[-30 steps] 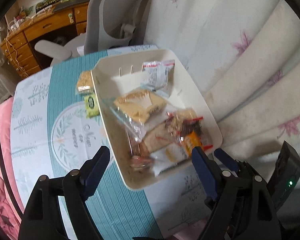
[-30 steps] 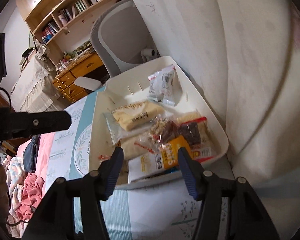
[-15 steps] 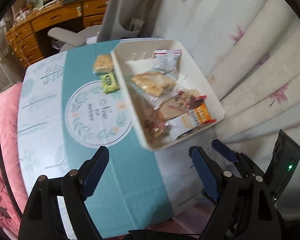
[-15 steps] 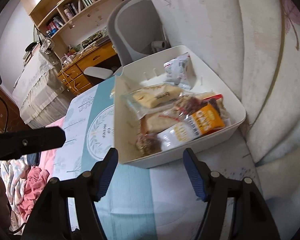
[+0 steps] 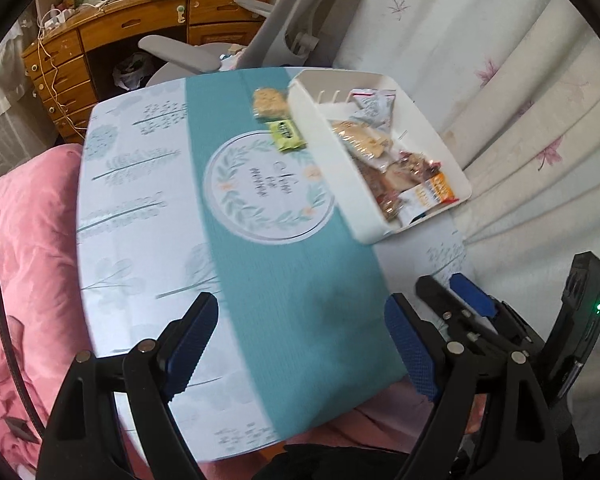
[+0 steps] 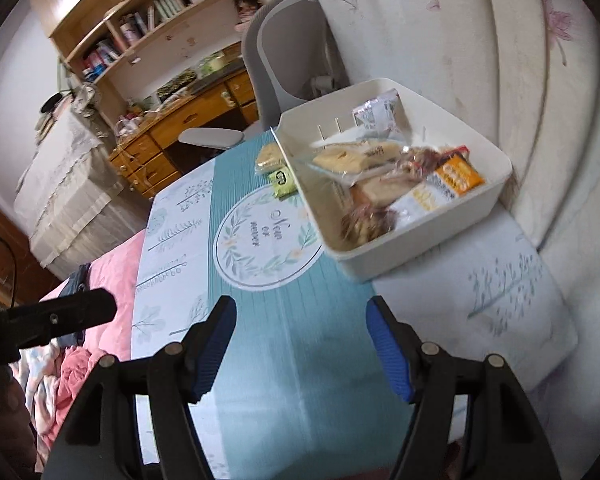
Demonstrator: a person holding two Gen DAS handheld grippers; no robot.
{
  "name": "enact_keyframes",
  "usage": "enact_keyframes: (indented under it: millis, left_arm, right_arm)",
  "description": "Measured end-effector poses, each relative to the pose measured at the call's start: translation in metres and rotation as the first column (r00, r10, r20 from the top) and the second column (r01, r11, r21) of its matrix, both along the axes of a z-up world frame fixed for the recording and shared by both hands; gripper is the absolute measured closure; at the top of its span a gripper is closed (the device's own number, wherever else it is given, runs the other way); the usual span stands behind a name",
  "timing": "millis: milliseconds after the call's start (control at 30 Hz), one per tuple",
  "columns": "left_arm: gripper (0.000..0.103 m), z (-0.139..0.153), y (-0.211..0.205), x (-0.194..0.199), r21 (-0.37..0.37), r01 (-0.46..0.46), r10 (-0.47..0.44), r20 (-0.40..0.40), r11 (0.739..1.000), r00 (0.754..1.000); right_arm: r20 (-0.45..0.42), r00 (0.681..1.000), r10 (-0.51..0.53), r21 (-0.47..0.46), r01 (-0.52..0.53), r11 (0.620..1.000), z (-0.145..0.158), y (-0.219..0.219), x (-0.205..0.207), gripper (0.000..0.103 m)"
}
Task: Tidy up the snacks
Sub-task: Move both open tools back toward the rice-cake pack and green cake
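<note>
Left wrist view. Left gripper (image 5: 300,344) hangs above the near edge of the tabletop (image 5: 140,248), its blue-padded jaws spread wide with nothing between them. White tray (image 5: 332,168) sits at the far right corner of the tabletop, against the pale floral curtain (image 5: 540,128), and holds a heap of wrapped snacks: a white packet (image 5: 374,106) at its far end, a clear-wrapped beige biscuit pack (image 5: 364,140) in the middle, an orange-and-white packet (image 5: 432,192) at its near end. Two snacks lie on the tabletop just beside the tray's left wall: a crumbly beige bar (image 5: 270,102) towards the far edge and a small green packet (image 5: 288,134) touching it on the near side. Part of the right gripper (image 5: 472,300) shows at the lower right.

Right wrist view. Right gripper (image 6: 300,344) hovers over the teal centre stripe near the tabletop's near edge; its jaws have just been opening and stand apart, empty. Tray (image 6: 440,236), biscuit pack (image 6: 352,156) and orange-and-white packet (image 6: 452,180) appear at the far right corner; the beige bar (image 6: 270,154) and green packet (image 6: 283,182) lie by the tray's left wall. A grey office chair (image 6: 284,64) stands beyond the far edge.
</note>
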State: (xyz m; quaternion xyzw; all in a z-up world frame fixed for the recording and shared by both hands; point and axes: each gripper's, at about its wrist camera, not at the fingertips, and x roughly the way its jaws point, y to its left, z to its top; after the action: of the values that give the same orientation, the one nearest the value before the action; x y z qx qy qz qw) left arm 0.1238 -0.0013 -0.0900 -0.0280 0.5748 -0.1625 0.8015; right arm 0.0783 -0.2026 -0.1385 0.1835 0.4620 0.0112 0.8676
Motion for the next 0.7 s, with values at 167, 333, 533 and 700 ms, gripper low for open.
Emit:
enact_keyframes:
  millis: [167,333,533,700]
  left_arm:
    - [0.019,0.006,0.049,0.001,0.012,0.061,-0.061,0.001,0.998,0.998]
    - [0.019,0.012,0.089,0.011,0.041,0.128,-0.129,0.024,0.991,0.991]
    - [0.019,0.014,0.126,0.037,0.093,0.208,-0.213,0.042,0.974,0.976]
    - [0.019,0.013,0.143,0.07,0.185,0.255,-0.266,0.036,0.949,0.963]
  right_arm:
    - [-0.01,0.996,-0.092,0.026,0.092,0.995,0.005,0.036,-0.014,0.035]
    - [-0.024,0.98,-0.199,0.091,0.2,0.976,0.006,0.064,-0.02,0.035]
    - [-0.061,0.942,-0.331,0.236,0.336,0.912,0.005,0.085,-0.014,0.028]
    - [-0.107,0.91,-0.4,0.272,0.414,0.869,0.007,0.101,0.004,0.027]
